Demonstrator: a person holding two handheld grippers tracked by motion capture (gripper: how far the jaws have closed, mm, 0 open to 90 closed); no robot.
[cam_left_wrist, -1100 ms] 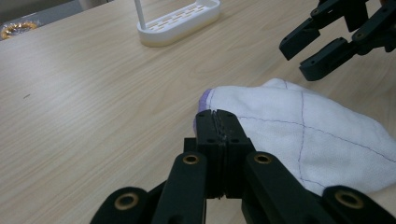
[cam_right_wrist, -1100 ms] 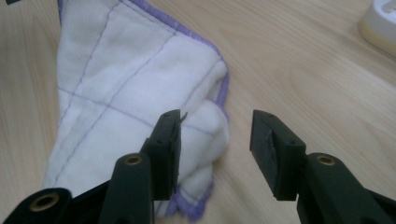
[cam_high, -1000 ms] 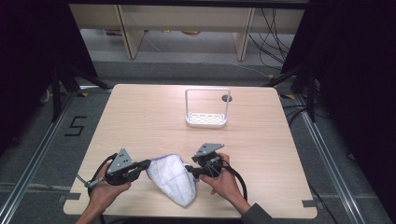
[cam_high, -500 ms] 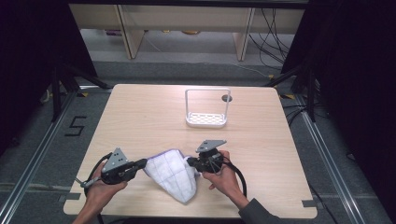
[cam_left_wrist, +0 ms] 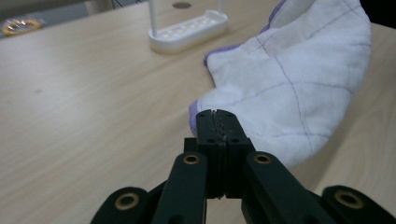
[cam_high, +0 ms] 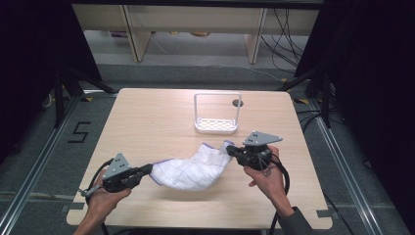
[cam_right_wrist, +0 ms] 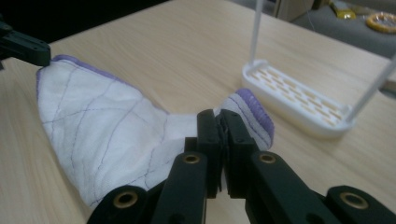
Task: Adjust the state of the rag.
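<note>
1. The left gripper point(cam_high: 147, 170) is clamped on one purple-edged corner of the white cloth point(cam_high: 193, 169); the right gripper point(cam_high: 234, 151) pinches the opposite corner, so the cloth hangs stretched between them.
2. Risk, as I judge it: pulling the hands further apart could tug a thin corner free from a jaw.
3. Ahead of the right gripper stands a white rack point(cam_high: 217, 114) on the pale wooden table point(cam_high: 147, 117); dark curtains flank the room.

White cloth point(cam_high: 193, 169) — purple grid lines, purple edging
</note>
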